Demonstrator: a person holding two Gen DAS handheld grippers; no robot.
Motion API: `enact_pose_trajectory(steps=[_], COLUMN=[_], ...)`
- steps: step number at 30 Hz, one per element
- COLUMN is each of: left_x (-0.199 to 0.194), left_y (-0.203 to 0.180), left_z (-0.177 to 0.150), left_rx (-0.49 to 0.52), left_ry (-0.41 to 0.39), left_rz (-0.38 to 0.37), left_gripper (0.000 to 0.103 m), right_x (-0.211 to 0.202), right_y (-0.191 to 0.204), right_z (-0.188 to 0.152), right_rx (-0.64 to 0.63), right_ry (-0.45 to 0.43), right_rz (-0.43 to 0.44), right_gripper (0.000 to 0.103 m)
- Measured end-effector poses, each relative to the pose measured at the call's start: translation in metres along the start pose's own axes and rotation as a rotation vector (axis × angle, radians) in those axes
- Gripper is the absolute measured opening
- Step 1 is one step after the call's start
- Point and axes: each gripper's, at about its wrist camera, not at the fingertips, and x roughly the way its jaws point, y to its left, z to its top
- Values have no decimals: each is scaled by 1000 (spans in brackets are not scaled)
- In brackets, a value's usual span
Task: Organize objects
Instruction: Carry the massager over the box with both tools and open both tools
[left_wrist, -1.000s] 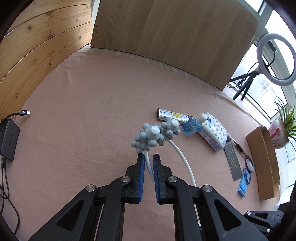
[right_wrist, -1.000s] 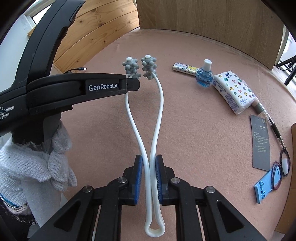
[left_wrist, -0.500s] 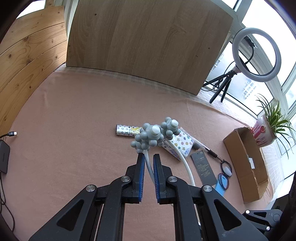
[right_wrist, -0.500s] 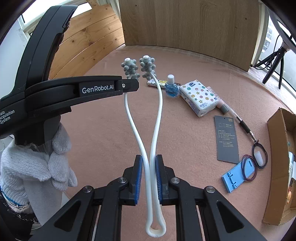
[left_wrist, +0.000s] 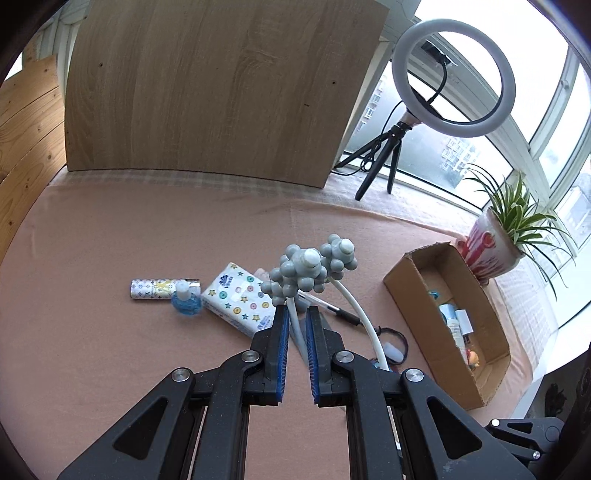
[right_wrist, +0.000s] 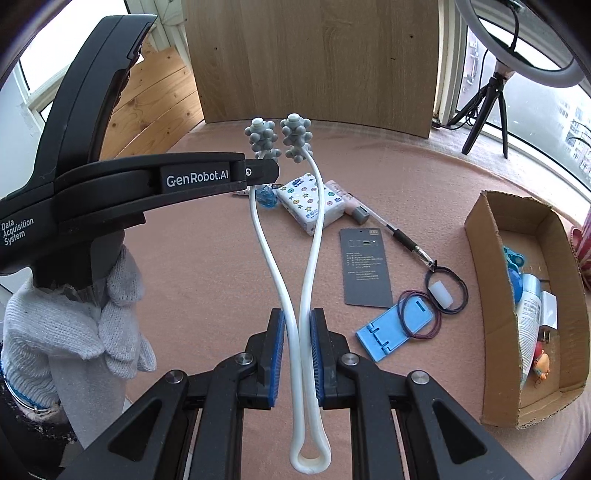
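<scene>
Massager (right_wrist: 295, 236), the white two-stemmed one with knobbly grey heads, is what I have in both jaws, held up off the counter (left_wrist: 110, 229). My right gripper (right_wrist: 297, 350) is closed on both stems low down, just above the loop at the bottom, so the heads stand well ahead of it. My left gripper (left_wrist: 295, 332) pinches only one stem right under its head (left_wrist: 299, 273), nearly closed; the other stem curves free off to its right. I judge the two-point hold is there to stop the springy stems from wobbling while I carry it.

Ahead and to the right of my right jaws sits the cardboard box (right_wrist: 491, 236), open on top with a few things already lying in it; that looks like where the massager should go. The box is long and narrow, so the massager will likely need to be turned along its length to clear the walls.

Below and ahead of my jaws the counter is cluttered: a tissue pack (right_wrist: 314, 201), a small blue bottle (left_wrist: 185, 301), a pen (right_wrist: 402, 238), a dark card (right_wrist: 365, 267), a blue stand (right_wrist: 395, 328) and hair ties (right_wrist: 448, 291). Staying high keeps me above them. Beyond the box stand a potted plant (left_wrist: 491, 247) and a ring light (left_wrist: 452, 74), so room past the far wall is tight.
</scene>
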Motion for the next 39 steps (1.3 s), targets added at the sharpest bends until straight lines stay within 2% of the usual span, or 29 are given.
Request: enact_pose_trajectory(steps=[18, 33, 35, 36, 38, 39], left_x=[57, 115, 121, 124, 128, 129], left_y=[-163, -238, -244, -246, -248, -247], left_z=[20, 31, 32, 32, 32, 33], left_rx=[139, 211, 229, 238, 235, 231], left_ry=[22, 70, 78, 83, 78, 67], left_rz=[-137, -136, -132, -120, -85, -79], left_gripper=[10, 10, 13, 19, 75, 81], right_x=[-60, -64, -63, -64, -65, -66], right_y=[-125, -207, -213, -216, -220, -221], right_z=[-26, -30, -30, -30, -31, -30], right_rx=[145, 227, 235, 243, 245, 241], right_ry=[-73, -76, -77, -78, -87, -87], right_rz=[-126, -153, -156, -160, -174, -188], right_gripper=[13, 13, 13, 14, 19, 35])
